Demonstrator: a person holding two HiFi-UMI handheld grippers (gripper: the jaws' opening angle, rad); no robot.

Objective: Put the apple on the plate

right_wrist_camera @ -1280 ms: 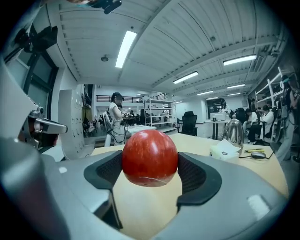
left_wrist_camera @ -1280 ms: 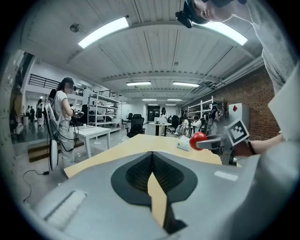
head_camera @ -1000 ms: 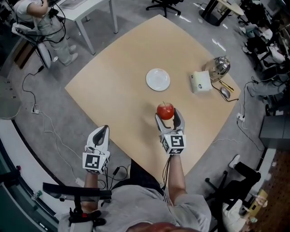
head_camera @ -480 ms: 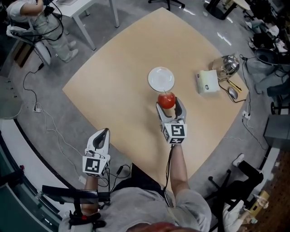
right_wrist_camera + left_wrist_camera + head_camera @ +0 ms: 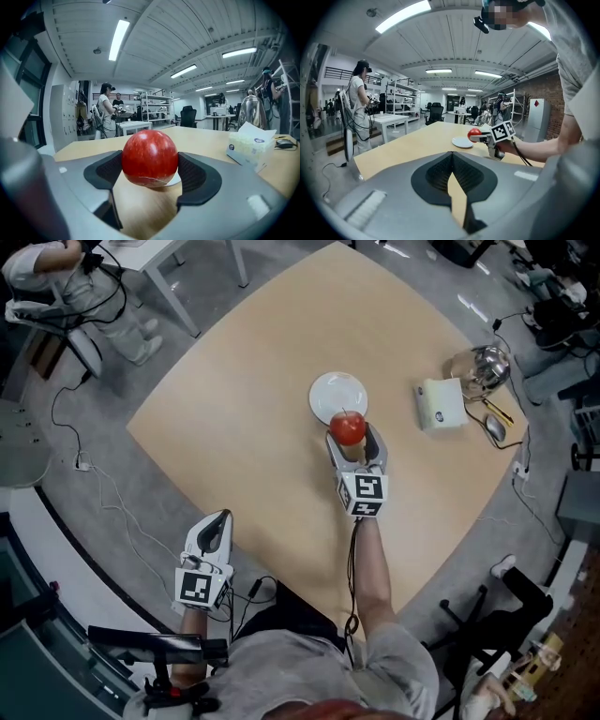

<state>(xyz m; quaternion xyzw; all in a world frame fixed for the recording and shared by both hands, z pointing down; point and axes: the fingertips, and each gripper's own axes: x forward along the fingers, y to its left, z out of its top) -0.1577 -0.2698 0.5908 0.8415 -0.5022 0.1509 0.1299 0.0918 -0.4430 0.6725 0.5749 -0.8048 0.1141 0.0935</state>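
Observation:
A red apple [image 5: 348,427] sits between the jaws of my right gripper [image 5: 354,442], which is shut on it and holds it over the near edge of the white plate [image 5: 332,394]. The right gripper view shows the apple [image 5: 150,158] pinched by both pads, with a sliver of the plate [image 5: 174,179] just behind it. My left gripper [image 5: 212,531] hangs off the table's near-left side, its jaws shut with nothing between them. From the left gripper view the apple [image 5: 474,132] and the plate [image 5: 462,142] lie far ahead on the tabletop.
A white tissue box [image 5: 441,405], a metal kettle [image 5: 488,366] and a computer mouse [image 5: 495,428] stand near the table's right edge. A person [image 5: 56,277] stands by a white desk beyond the far-left corner. Cables run over the floor on the left.
My right gripper has carried the apple forward, from the table's near half up to the plate's near edge. The left gripper has stayed off the table.

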